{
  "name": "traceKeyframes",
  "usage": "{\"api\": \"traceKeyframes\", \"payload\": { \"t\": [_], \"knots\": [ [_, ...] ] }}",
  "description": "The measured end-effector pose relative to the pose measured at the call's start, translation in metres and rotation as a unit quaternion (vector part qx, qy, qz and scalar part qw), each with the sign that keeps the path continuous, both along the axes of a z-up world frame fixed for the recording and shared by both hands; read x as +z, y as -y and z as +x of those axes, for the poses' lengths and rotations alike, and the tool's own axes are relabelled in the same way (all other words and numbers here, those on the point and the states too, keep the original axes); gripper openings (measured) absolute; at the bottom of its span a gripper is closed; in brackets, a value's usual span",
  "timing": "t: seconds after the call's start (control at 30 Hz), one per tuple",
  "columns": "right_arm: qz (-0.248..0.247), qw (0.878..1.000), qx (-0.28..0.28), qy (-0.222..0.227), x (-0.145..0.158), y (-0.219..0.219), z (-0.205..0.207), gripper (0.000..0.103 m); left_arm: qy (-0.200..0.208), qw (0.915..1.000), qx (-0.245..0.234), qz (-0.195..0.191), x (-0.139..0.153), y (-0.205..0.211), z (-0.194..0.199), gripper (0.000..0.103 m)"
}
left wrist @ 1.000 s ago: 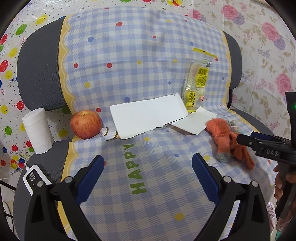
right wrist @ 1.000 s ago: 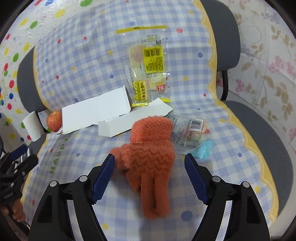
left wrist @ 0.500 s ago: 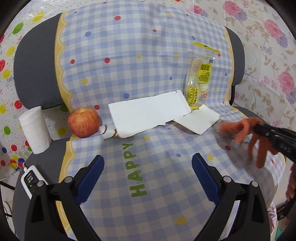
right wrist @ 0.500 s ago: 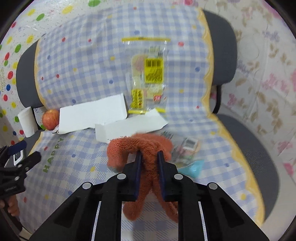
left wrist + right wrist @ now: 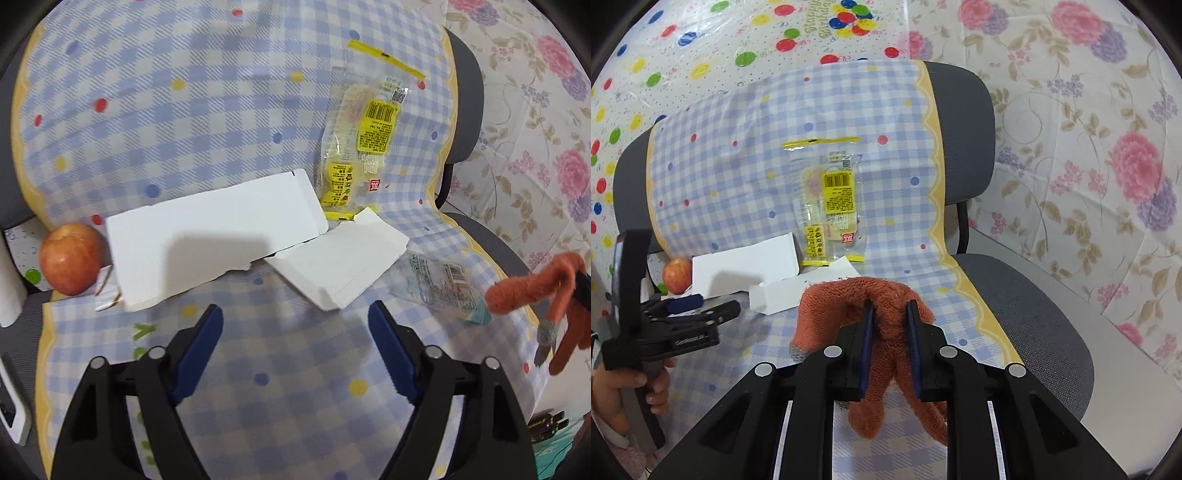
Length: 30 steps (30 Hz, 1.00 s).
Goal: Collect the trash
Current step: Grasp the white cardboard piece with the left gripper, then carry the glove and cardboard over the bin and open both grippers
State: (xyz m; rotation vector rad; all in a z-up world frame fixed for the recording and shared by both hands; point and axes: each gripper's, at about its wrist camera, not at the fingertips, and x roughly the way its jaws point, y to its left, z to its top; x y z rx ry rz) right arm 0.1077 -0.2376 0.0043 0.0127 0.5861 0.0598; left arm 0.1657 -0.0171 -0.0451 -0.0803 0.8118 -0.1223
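My right gripper (image 5: 889, 312) is shut on an orange knitted glove (image 5: 849, 299) and holds it lifted above the checkered chair seat; the glove also shows at the right edge of the left wrist view (image 5: 532, 291). My left gripper (image 5: 295, 317) is open and empty, low over the seat, just in front of two torn white cardboard pieces (image 5: 207, 236) (image 5: 343, 266). A yellow-labelled clear wrapper (image 5: 354, 147) leans on the chair back. A small clear wrapper (image 5: 439, 284) lies on the seat at the right.
A red apple (image 5: 70, 264) sits at the seat's left beside a small foil scrap (image 5: 107, 295). A white paper roll (image 5: 9, 288) and a white device (image 5: 11, 410) are at the far left. The grey chair's bare edge (image 5: 1034, 306) and floral wall lie right.
My right gripper closed on the orange glove and lifted it off the seat, uncovering the small clear wrapper. My left gripper moved forward toward the white cardboard pieces.
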Motion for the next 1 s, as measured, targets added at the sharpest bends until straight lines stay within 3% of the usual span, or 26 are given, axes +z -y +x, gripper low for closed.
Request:
{"api": "traceKeyframes", "payload": {
  "t": [0.17, 0.3, 0.5, 0.6, 0.67, 0.73, 0.87, 1.0],
  "knots": [
    [0.011, 1.000, 0.000, 0.002, -0.002, 0.005, 0.007, 0.019, -0.031, 0.9994, 0.006, -0.016, -0.012, 0.002, 0.031, 0.062],
    [0.013, 1.000, 0.003, 0.000, -0.007, 0.006, 0.013, 0.019, -0.078, 0.9959, 0.011, -0.044, -0.028, 0.001, 0.055, 0.058],
    [0.015, 1.000, 0.006, -0.010, -0.014, 0.004, 0.017, 0.019, -0.094, 0.9926, 0.015, -0.075, -0.032, 0.003, 0.076, 0.058],
    [0.015, 1.000, 0.007, -0.012, -0.013, 0.003, 0.013, 0.019, -0.095, 0.9920, 0.013, -0.082, -0.032, 0.006, 0.079, 0.035],
    [0.014, 1.000, 0.007, -0.012, -0.011, 0.001, 0.009, 0.019, -0.086, 0.9929, 0.002, -0.082, -0.030, 0.010, 0.074, 0.013],
    [0.012, 1.000, 0.008, -0.009, -0.008, -0.001, 0.002, 0.019, -0.070, 0.9930, -0.010, -0.095, -0.023, 0.008, 0.064, 0.007],
    [0.013, 1.000, 0.015, -0.003, -0.002, -0.004, -0.017, 0.019, 0.003, 0.9949, -0.016, -0.099, 0.009, -0.004, 0.019, 0.000],
    [0.027, 0.999, 0.024, 0.001, 0.001, -0.006, -0.037, 0.019, 0.063, 0.9948, -0.015, -0.079, 0.037, -0.019, -0.034, 0.000]
  ]
}}
